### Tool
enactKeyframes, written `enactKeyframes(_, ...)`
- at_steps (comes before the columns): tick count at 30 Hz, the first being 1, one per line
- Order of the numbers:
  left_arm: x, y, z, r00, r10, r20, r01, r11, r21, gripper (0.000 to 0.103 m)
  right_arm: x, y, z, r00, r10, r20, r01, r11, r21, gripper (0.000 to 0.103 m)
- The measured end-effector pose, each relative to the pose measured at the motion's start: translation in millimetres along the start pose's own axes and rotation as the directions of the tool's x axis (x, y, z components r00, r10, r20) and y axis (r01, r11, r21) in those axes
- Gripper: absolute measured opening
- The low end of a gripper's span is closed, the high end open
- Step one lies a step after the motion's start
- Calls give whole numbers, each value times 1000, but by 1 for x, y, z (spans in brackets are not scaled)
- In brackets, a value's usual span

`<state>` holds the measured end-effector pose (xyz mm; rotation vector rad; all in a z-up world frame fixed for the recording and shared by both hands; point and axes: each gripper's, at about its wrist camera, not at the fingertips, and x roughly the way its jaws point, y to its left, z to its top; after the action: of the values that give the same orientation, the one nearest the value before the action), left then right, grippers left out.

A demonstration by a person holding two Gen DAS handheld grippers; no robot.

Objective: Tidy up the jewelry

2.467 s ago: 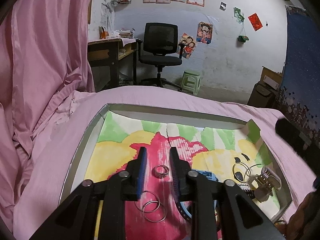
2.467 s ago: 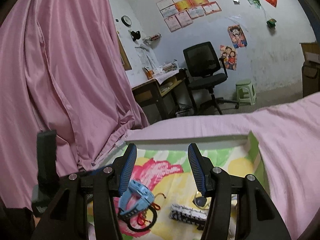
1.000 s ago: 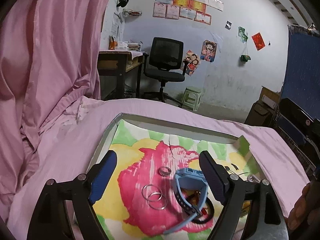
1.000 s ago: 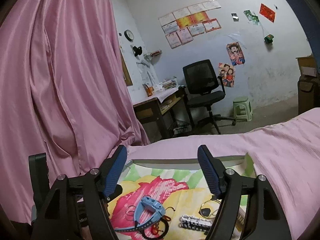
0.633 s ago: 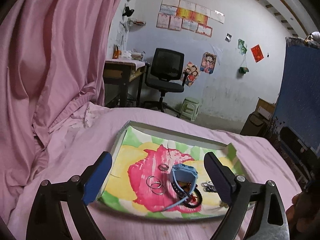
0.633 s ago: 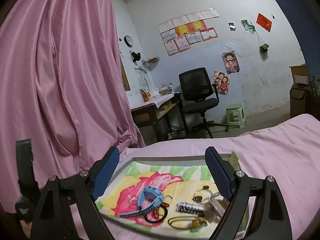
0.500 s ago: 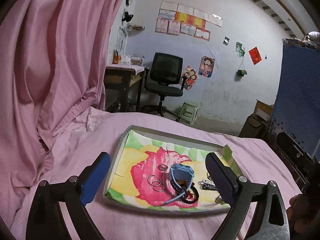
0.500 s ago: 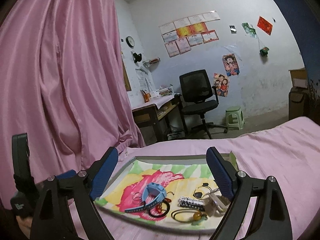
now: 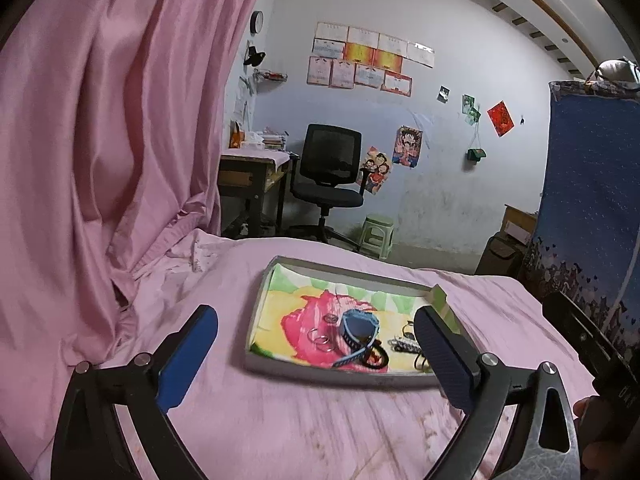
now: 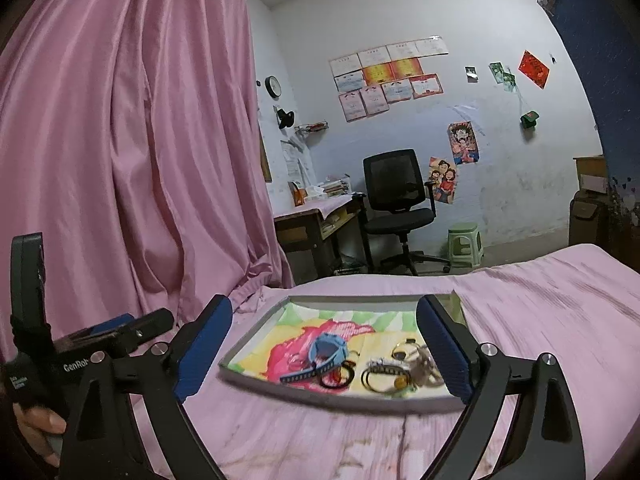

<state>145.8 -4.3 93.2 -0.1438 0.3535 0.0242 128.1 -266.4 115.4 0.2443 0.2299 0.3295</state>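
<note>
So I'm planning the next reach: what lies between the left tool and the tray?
Only bare pink bedsheet, as the left wrist view shows, between the open left tool and the tray.

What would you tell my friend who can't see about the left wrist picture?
An open left gripper hovers empty above a pink bedsheet, facing a shallow tray with a bright flower picture inside. In the tray lie a blue watch, silver rings and other small jewelry. Behind stand a black office chair and a pink curtain.
</note>
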Motion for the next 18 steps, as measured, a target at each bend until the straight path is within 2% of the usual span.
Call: enactKeyframes(18,-88,9,-54,997,42,63,-45,998,51,102,-83,13,-41,998,-56,3,56,998,-14,98)
